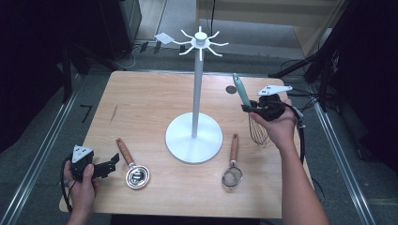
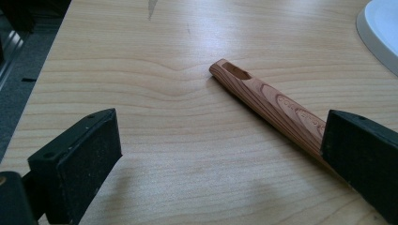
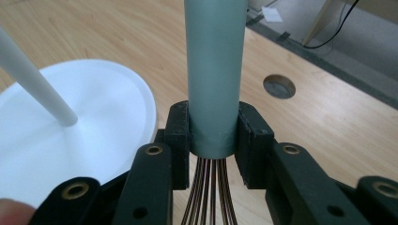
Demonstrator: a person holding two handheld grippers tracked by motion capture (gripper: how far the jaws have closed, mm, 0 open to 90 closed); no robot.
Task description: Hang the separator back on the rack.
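A: Surface?

B: Light wood-grain table (image 1: 155, 101), dark streak near its far left corner, round grommet hole (image 1: 230, 89) near the far right edge. Grey floor around it, metal rails either side, cables on the floor past the far edge, dark gear in the far left of the room.

A: Grippers?

B: Right gripper (image 3: 213, 140) is clamped on the whisk (image 1: 248, 108) at the bottom of its teal handle, above the table's right edge, handle up, wires hanging down. Left gripper (image 1: 110, 165) sits at the near left corner, jaws spread, nothing between them.

A: The rest?

B: White hook stand (image 1: 195, 136) mid-table. Wooden-handled measuring cup (image 1: 133, 168) just beside the left gripper; small strainer (image 1: 233, 168) near the front edge, right of the stand's base.

A: Hidden?

B: Whisk wires partly behind the right hand (image 1: 279, 124). In the left gripper view the cup's handle runs behind one jaw and its bowl is out of frame.
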